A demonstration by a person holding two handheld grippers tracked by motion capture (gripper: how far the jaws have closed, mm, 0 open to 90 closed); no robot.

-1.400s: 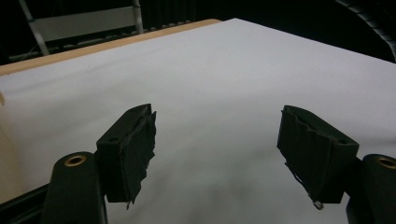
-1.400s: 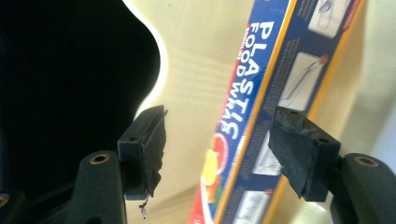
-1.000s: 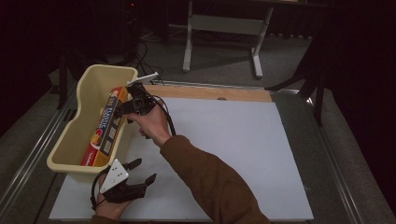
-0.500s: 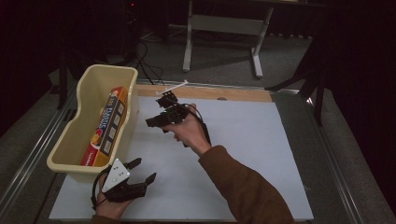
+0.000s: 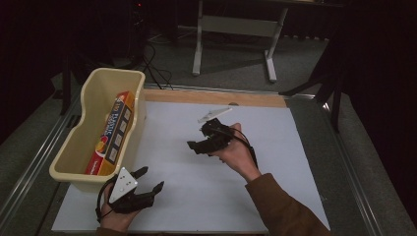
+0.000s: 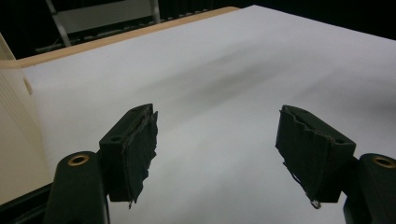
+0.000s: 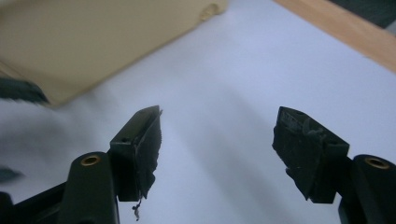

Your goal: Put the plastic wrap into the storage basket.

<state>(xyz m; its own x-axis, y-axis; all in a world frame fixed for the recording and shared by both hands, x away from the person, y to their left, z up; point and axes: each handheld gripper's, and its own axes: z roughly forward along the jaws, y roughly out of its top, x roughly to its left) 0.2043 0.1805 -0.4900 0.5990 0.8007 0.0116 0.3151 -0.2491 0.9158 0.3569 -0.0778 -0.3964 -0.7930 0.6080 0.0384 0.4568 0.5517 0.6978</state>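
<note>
Because both pairs of jaws stand wide apart with nothing between them, this looks like the moment just after a placement rather than the start of a grasp. Nearest the person, the left gripper (image 5: 147, 183) rests low at the front left of the white sheet (image 5: 275, 162) that covers the table, its grey three-cornered plate up, just beside the near end of the cream bin (image 5: 86, 142); in the left gripper view its jaws frame bare white sheet, with the bin's wall at the far left edge. Further in, the right gripper (image 5: 196, 143) is held above the middle of the sheet, well apart from the bin, tips turned toward the left; the right gripper view looks down between open jaws at the sheet, with the bin's side across the top left.

The long box (image 5: 110, 133), orange and yellow with dark panels, lies lengthwise inside the bin, leaning toward its right wall, untouched by either gripper. Beyond the sheet runs a wooden strip (image 5: 211, 97) of table edge, then dark floor and a metal stand.

I judge the box stowed and the hands clear. With nothing else lying on the sheet, the next move probably calls only for bringing the right gripper to rest.
</note>
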